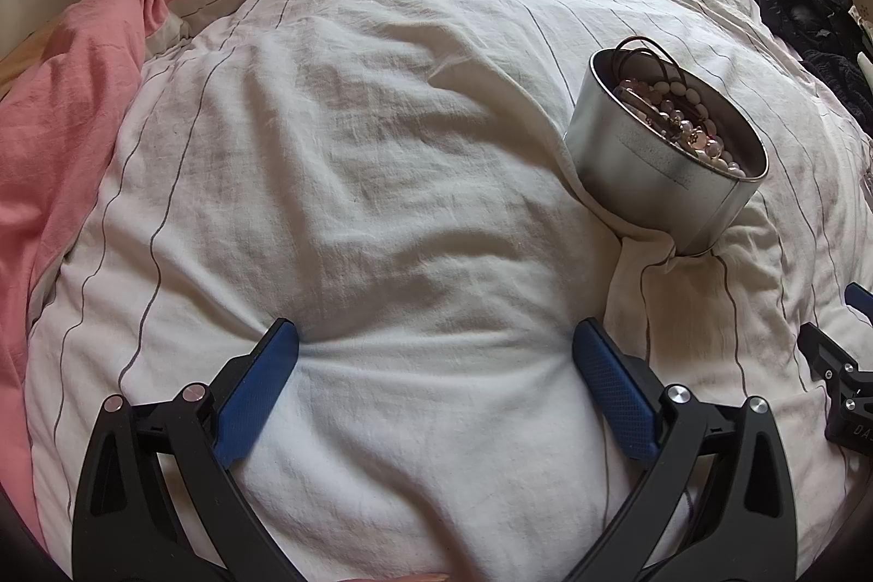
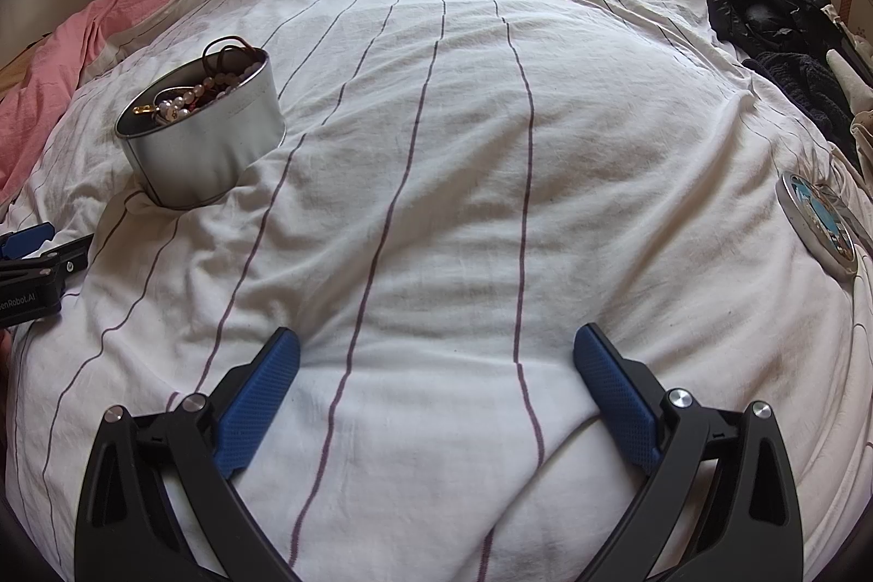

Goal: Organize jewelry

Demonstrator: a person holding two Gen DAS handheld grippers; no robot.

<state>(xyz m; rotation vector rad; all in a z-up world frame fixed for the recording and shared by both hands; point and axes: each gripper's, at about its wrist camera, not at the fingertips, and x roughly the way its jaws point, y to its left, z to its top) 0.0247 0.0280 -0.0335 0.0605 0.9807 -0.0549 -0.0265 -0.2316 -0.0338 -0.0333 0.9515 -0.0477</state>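
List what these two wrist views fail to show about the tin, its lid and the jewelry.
- Lower jewelry in the metal tin: both views, hidden by the tin's wall and the top beads.
- The tin's base: left wrist view, sunk in a fold of the striped sheet.
- Printed lid: right wrist view, picture distorted near the edge; absent from the left view.
- Tin's faint wall print: too small to read.

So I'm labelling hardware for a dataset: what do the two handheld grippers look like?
Both match: the left gripper and right gripper have black angular frames, round silver pivot pins and blue dimpled fingers. White lettering, partly readable, marks the left gripper's body in the right view.
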